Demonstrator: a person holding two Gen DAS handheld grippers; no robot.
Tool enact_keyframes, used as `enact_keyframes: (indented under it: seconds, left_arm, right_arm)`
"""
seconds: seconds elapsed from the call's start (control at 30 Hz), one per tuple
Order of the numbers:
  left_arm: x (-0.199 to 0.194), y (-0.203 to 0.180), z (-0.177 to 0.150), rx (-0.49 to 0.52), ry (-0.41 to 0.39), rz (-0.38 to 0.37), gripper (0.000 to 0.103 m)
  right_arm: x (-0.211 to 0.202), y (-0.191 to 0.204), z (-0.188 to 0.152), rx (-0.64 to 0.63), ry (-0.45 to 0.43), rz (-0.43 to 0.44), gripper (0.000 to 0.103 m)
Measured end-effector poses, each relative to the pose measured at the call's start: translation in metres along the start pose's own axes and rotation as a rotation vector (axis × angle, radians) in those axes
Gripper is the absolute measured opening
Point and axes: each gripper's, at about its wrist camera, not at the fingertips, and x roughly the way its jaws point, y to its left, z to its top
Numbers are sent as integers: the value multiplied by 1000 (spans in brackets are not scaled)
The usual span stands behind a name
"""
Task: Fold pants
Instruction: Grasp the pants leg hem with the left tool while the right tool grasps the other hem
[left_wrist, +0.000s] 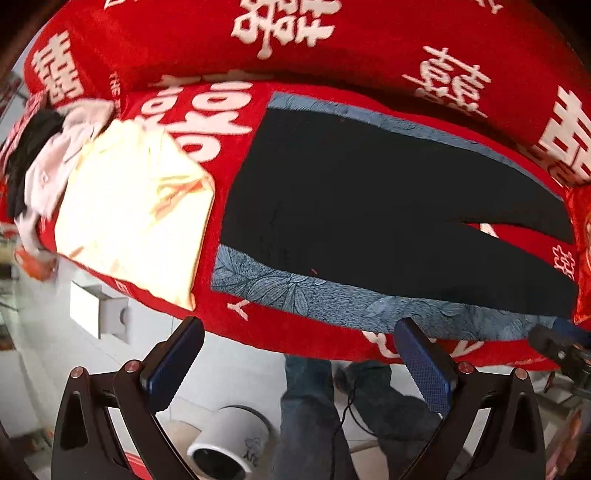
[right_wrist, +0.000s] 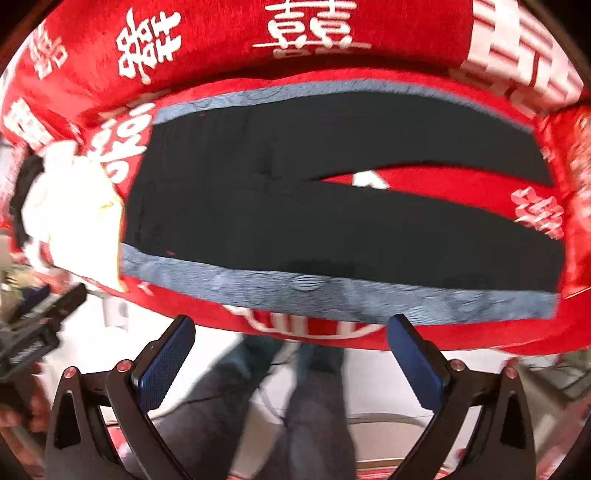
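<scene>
A red blanket with big white characters covers the whole seat and backrest, and on it lies a blue-grey leaf-patterned cloth that serves as the working surface. Spread flat on that cloth are the black pants, waistband toward the left, the two legs running off to the right and parting in a narrow V so a wedge of red shows between them; nothing is folded yet by the look of it. Left of the waistband sits a pale yellow folded garment, with a heap of white and dark clothes beyond it at the blanket's edge. Down on the floor there is a white cylinder and the person's own jeans. The left gripper hangs in front of the seat edge with its blue pads wide apart and nothing between them; the right gripper is the same, spread and empty, short of the cloth, its view blurred. The first step looks to be laying one leg over the other, and to do that well I'd say each tool should pinch only the near leg's outer edge, one by the waistband and one by the hem, taking the pants alone and not the blue-grey cloth beneath, then carry both ends across together so the seams line up and the V closes without a wrinkle
</scene>
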Motion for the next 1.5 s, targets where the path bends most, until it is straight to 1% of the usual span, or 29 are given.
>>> enact_keyframes:
  seconds: [0.07, 0.13, 0.2, 0.27, 0.3, 0.33, 0.37, 0.4, 0.43, 0.47, 0.53, 0.6, 0.73, 0.8, 0.9, 0.93, 0.97, 1.0, 1.07, 1.1, 1.17, 1.23, 1.3, 1.33, 1.37, 1.4, 1.47, 1.5]
  left_arm:
    - [17, 5, -1, -16, -2, -4, 103]
    - [36, 11, -1, -28, -3, -28, 103]
    - [61, 17, -2, -35, 19, -36, 103]
    - [86, 24, -4, -50, 34, -76, 103]
    - [95, 28, -5, -64, 31, -99, 101]
    - [103, 33, -6, -80, 22, -124, 91]
    - [111, 38, -7, -93, 16, -150, 86]
    - [119, 41, -9, -101, 18, -176, 83]
    - [126, 45, -11, -111, 22, -200, 83]
    - [133, 50, -13, -130, 19, -234, 83]
    - [144, 59, -18, -156, 18, -298, 83]
    - [151, 65, -23, -165, 18, -329, 83]
    - [158, 72, -30, -171, 17, -373, 83]
    - [164, 74, -33, -175, 30, -394, 83]
    - [171, 80, -34, -185, 44, -418, 83]
    - [174, 81, -34, -200, 49, -438, 83]
    - [177, 85, -34, -228, 62, -466, 83]
    - [179, 88, -36, -249, 71, -485, 83]
    - [182, 92, -34, -311, 84, -546, 83]
    - [182, 92, -32, -326, 77, -569, 83]
    - [180, 89, -21, -345, 48, -616, 83]
    - [180, 84, -10, -371, 31, -652, 83]
    - [185, 82, -1, -404, 20, -652, 83]
    - [188, 79, 3, -414, 17, -651, 76]
    - [191, 78, 5, -421, 13, -636, 68]
    - [194, 76, 6, -416, 21, -629, 57]
    - [196, 74, 7, -396, 15, -630, 57]
    - [195, 73, 7, -376, 16, -627, 57]
  right_arm:
    - [13, -3, -3, 28, 1, 84, 103]
    - [33, -4, -8, 43, 7, 156, 103]
    - [56, -3, -14, 56, 8, 217, 103]
    - [84, -4, -21, 92, 21, 303, 103]
    - [101, -5, -25, 116, 32, 352, 103]
    - [118, -6, -28, 140, 43, 387, 103]
    - [131, -7, -32, 157, 42, 409, 101]
    - [144, -9, -36, 173, 36, 435, 93]
    - [156, -11, -39, 190, 34, 456, 86]
    - [168, -13, -42, 209, 40, 472, 72]
    - [192, -21, -48, 256, 53, 512, 71]
    - [206, -28, -54, 284, 39, 539, 71]
    - [215, -43, -59, 349, -11, 661, 71]
    - [219, -43, -54, 383, -48, 729, 71]
    - [230, -38, -45, 452, -50, 767, 71]
    - [233, -35, -42, 481, -42, 785, 69]
    - [234, -32, -40, 500, -37, 809, 53]
    - [231, -28, -37, 507, -45, 831, 33]
    - [216, -21, -34, 472, -72, 856, 26]
    - [209, -20, -32, 452, -80, 866, 21]
    - [193, -15, -29, 404, -89, 882, 19]
    - [184, -11, -25, 360, -87, 874, 19]
    - [181, -10, -22, 329, -77, 854, 19]
    - [182, -10, -21, 316, -70, 837, 20]
    - [183, -11, -21, 309, -59, 812, 22]
    - [185, -14, -22, 308, -53, 797, 22]
    - [189, -24, -26, 321, -55, 759, 22]
    - [191, -34, -31, 332, -61, 733, 24]
